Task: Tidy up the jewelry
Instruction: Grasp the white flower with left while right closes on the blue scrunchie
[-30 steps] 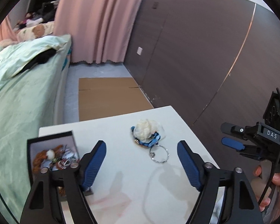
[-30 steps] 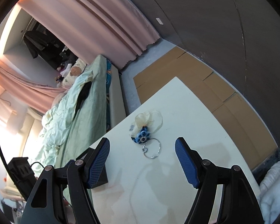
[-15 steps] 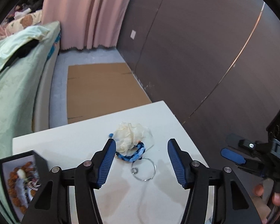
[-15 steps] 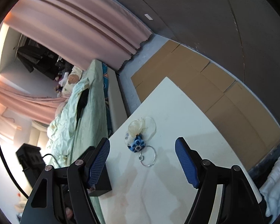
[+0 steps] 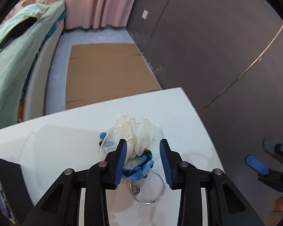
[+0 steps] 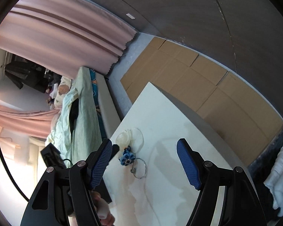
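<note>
A cream sheer scrunchie (image 5: 135, 131) lies on the white table (image 5: 47, 141) with a blue braided band (image 5: 139, 167) and a silver ring (image 5: 148, 188) beside it. My left gripper (image 5: 143, 150) is open, its fingers either side of the scrunchie and the blue band, close above them. My right gripper (image 6: 144, 154) is open and empty, held high over the table; the scrunchie (image 6: 129, 136), blue band (image 6: 126, 156) and ring (image 6: 139, 168) show between its fingers, far below. The black jewelry box (image 5: 1, 188) with several pieces sits at the table's left edge.
A bed with green bedding (image 5: 13, 56) stands left of the table. Flattened cardboard (image 5: 107, 71) lies on the floor beyond. A dark panelled wall (image 5: 217, 47) runs along the right. The right gripper shows at the left wrist view's right edge (image 5: 273, 169).
My left gripper moved forward and down over the scrunchie and band and narrowed its opening. The jewelry box slid out toward the left edge of view. The right gripper rose slightly.
</note>
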`<state>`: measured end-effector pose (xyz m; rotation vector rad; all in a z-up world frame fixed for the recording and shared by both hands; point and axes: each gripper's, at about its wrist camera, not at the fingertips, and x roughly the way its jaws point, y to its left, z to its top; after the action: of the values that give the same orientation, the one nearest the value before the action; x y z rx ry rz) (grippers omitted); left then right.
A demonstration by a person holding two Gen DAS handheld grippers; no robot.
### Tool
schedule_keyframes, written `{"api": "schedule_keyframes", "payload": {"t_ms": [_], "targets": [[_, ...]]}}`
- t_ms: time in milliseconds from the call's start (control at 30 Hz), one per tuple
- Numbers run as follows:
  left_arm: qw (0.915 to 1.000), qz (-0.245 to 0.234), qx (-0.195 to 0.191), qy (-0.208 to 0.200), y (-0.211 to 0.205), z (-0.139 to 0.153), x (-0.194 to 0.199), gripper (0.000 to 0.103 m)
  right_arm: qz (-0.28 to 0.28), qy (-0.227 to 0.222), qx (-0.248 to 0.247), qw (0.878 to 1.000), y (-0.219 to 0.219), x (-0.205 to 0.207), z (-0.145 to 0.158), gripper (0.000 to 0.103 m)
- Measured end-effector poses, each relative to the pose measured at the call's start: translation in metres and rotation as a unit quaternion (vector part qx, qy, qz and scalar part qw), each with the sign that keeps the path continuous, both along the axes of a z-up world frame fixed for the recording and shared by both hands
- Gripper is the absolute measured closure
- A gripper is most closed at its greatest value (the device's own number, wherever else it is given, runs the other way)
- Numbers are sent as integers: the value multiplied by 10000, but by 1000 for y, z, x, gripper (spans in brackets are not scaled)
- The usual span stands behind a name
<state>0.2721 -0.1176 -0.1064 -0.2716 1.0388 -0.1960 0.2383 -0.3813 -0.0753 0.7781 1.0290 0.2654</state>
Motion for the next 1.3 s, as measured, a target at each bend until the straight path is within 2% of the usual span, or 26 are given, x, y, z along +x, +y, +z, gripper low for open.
{"api": "schedule_keyframes", "payload": {"t_ms": [67,100,133,200,367,533,833,933,1067,1300], "targets": [[9999,-29,78,61,-1,-6,3,70,-7,30,26,10000,2,4,-1,30],[9999,-34,99,91,-1,-9,4,81,-5,50,28,10000,4,6,-1,30],[9999,-18,95,129,0,-12,6,98,1,61,19,10000,4,5,-2,30],[10000,56,-45,60,5,-13,5,103,29,84,-13,10000,8,7,-3,30],[9990,133,-243,-345,16,10,-12,103,142,155,-63,9998,24,9,-10,31],[9965,239,-330,-723,36,40,-35,103,448,239,-35,9987,49,14,-18,36],[9881,376,-775,-1271,80,69,-74,103,879,354,-410,9947,91,22,-31,44],[9862,422,-953,-1290,90,72,-79,103,1051,420,-642,9915,105,24,-37,46],[9832,577,-1000,-1416,109,80,-87,103,1187,476,-865,9880,113,24,-43,50],[9790,766,-1171,-1485,130,85,-96,103,1364,467,-1206,9822,129,28,-49,51]]}}
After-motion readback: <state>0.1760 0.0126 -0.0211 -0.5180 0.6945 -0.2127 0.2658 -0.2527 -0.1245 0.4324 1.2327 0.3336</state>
